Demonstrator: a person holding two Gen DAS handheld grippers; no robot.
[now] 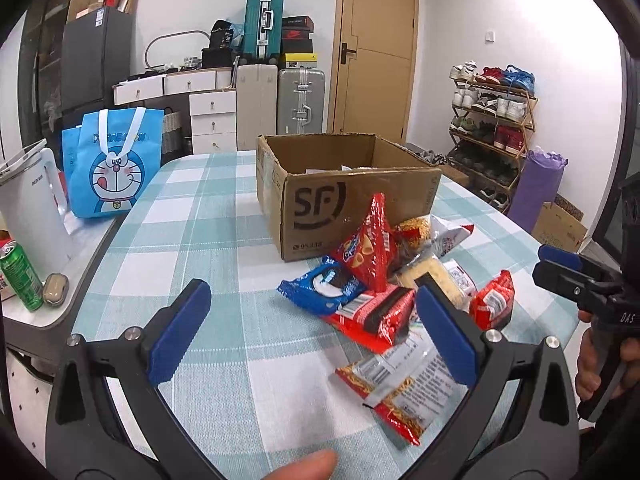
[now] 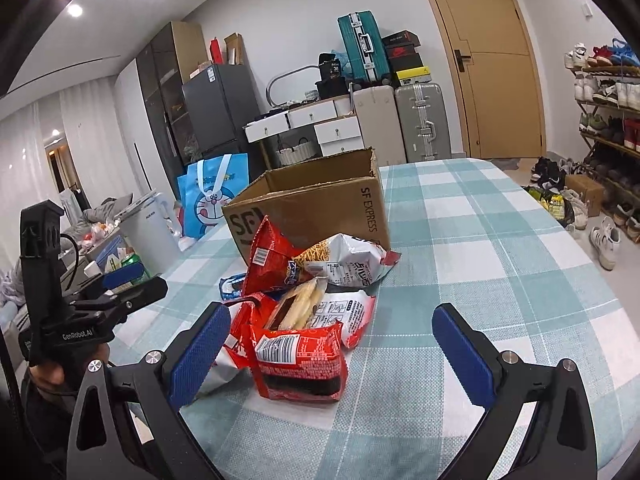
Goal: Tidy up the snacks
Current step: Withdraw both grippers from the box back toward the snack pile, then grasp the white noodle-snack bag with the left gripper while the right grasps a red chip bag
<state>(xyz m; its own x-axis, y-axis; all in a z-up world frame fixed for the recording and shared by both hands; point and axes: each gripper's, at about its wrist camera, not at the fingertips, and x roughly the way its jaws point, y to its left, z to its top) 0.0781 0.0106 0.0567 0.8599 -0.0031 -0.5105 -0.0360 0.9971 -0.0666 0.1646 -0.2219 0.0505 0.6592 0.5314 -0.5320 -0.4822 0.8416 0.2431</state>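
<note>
1. On the desk (image 1: 192,216), which has a teal and white checked cloth, there's an open SF cardboard box (image 1: 352,208) sitting toward the far side, flaps up. I can just about see something inside it but can't tell what.
2. Right in front of the box is my snack pile (image 2: 304,312), bags touching and overlapping. A red crisp bag (image 1: 370,244) is propped upright against the box front, a blue Oreo pack (image 1: 324,286) lies just left of it, and a red cookie pack (image 2: 300,360) sits nearest the right camera.
3. There's also a silver and red noodle-snack bag (image 1: 404,388) lying flat at the near edge of the pile.
4. My left hand-held gripper (image 1: 316,336) is spread wide with nothing in it, hovering just above the near-left side of the pile.
5. My right hand-held gripper (image 2: 332,352) is also wide apart and empty, with the red cookie pack between its pads (image 2: 200,356) but not touched by them.
6. Off to the left there's a blue Doraemon tote (image 1: 112,160), a white kettle (image 1: 32,208) and a green can (image 1: 20,276) on a side counter.
</note>
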